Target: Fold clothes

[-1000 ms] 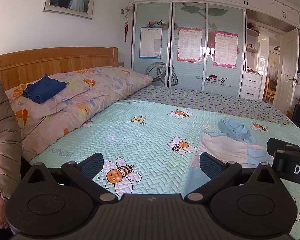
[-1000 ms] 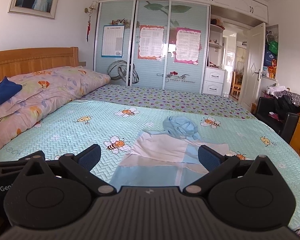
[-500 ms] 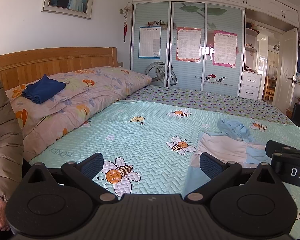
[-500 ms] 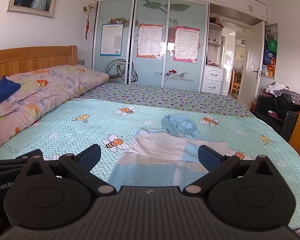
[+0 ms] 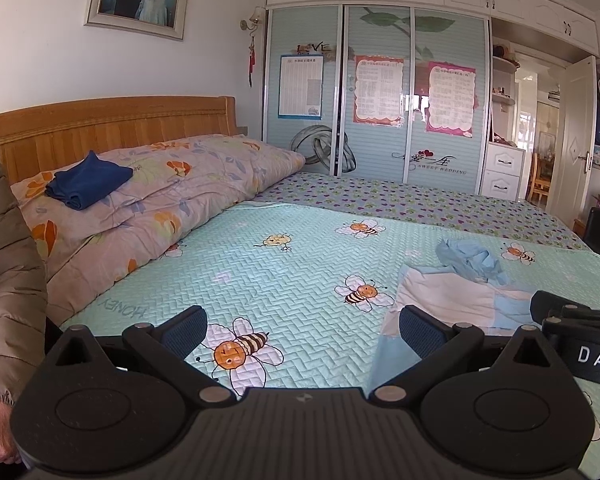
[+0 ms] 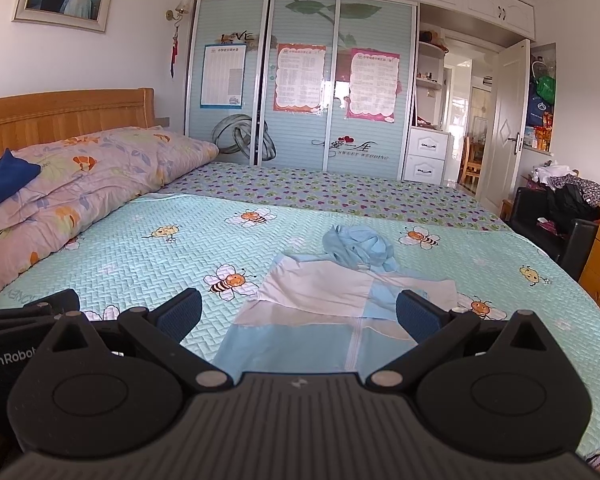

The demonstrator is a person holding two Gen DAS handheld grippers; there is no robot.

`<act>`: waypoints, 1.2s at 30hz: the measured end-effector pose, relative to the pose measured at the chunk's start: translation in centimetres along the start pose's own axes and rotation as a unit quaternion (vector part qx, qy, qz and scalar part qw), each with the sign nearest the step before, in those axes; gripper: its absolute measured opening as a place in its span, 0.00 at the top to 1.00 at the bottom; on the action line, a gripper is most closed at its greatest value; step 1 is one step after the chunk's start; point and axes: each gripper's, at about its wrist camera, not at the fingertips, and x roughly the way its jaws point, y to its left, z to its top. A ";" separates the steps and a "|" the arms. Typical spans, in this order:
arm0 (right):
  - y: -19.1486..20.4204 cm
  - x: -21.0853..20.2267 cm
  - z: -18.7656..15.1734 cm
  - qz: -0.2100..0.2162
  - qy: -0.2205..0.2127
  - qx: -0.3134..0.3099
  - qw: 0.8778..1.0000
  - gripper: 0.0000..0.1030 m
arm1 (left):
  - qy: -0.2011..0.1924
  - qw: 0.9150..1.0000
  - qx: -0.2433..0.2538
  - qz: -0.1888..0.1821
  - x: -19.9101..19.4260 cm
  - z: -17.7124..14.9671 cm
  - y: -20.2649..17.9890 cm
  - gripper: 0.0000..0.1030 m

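Blue-and-white jacket (image 6: 332, 304) flat on bedspread (image 6: 172, 256)

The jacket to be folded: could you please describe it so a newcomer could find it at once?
Start at the bed with its bee-print cover. The jacket lies flat near the front edge, hood bunched toward the wardrobe. It is pale blue with white panels, unlike the navy cloth on the pillows.

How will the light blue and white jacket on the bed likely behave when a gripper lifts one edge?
The jacket lies flat with its hood crumpled, so it is probably thin and floppy and would drape. It looks light. The zipper line may fold less readily.
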 end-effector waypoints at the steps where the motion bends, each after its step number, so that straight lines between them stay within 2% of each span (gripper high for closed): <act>1: 0.0 0.0 0.0 0.000 0.000 -0.001 1.000 0.00 | 0.000 1.000 0.000 0.000 0.0 0.0 0.0 0.01; 25: -1.1 1.1 -1.5 -0.004 0.019 0.010 1.000 0.00 | 0.001 1.000 0.004 -0.002 -0.6 0.1 -0.4 0.01; 30: -1.4 1.4 -2.0 -0.004 0.026 0.013 1.000 0.00 | 0.005 1.000 0.004 -0.003 0.5 -0.5 -0.2 0.01; 33: -1.6 1.7 -2.4 -0.004 0.031 0.014 0.999 0.00 | 0.010 1.000 0.004 -0.007 0.9 -0.8 -0.3 0.01; 36: -2.2 2.0 -2.9 -0.001 0.038 0.017 0.999 0.00 | 0.018 0.999 0.009 -0.027 1.7 -1.4 -0.4 0.01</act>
